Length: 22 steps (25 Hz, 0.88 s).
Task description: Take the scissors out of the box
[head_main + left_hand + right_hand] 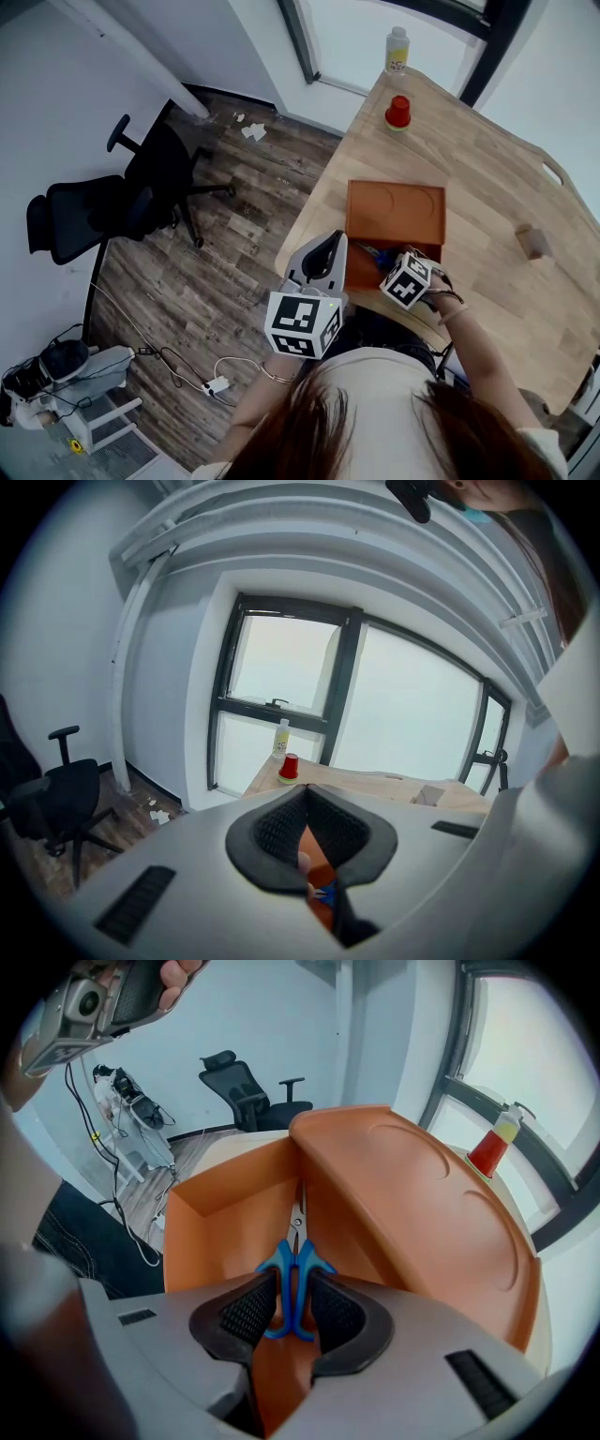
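R gripper (292, 1302) spread, astride blue scissors (284, 1265) handles, lower centre, in orange box (216, 1213). Best: pinch both loops squarely, lift straight. L gripper (306, 803) pressed together, empty.

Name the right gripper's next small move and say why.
Probably close the fingers on the scissors. The right gripper is open and points down into the box, with the blue handles already between its pads and seemingly not yet pinched. A firm grip should come before any lift.
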Available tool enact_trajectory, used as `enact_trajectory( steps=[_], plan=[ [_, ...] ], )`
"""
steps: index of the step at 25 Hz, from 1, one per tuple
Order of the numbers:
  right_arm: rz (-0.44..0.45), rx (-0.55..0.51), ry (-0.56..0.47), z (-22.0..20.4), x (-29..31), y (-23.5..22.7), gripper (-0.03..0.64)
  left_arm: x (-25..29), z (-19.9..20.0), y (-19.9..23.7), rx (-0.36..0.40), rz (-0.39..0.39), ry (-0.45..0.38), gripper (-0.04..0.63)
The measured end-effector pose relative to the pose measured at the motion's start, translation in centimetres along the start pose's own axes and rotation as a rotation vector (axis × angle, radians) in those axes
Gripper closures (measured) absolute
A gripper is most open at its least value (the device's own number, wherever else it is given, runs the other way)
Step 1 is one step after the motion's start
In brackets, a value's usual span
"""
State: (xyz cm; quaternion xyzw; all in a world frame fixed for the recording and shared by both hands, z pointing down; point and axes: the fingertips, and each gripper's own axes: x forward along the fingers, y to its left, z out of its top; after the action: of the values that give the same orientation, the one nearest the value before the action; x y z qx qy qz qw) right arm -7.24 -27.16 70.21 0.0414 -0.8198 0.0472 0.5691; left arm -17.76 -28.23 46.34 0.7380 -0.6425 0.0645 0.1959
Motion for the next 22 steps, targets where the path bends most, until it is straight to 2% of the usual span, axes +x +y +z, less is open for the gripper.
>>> enact_trajectory(
  steps=[3,9,22],
  plan=[
    [0.005,-0.009,-0.013,0.1,0.0,0.0,0.500,-0.2,0.0,0.3,-0.009,0.013,-0.004,0.577],
    [-0.001,-0.031,-0.040,0.0,-0.3,0.0,0.505,-0.9,-0.1,0.8,-0.028,0.044,-0.009,0.577],
    [-0.061,-0.040,-0.088,0.5,-2.8,0.4,0.506,-2.5,0.5,0.5,-0.016,0.052,-0.040,0.577]
  ],
)
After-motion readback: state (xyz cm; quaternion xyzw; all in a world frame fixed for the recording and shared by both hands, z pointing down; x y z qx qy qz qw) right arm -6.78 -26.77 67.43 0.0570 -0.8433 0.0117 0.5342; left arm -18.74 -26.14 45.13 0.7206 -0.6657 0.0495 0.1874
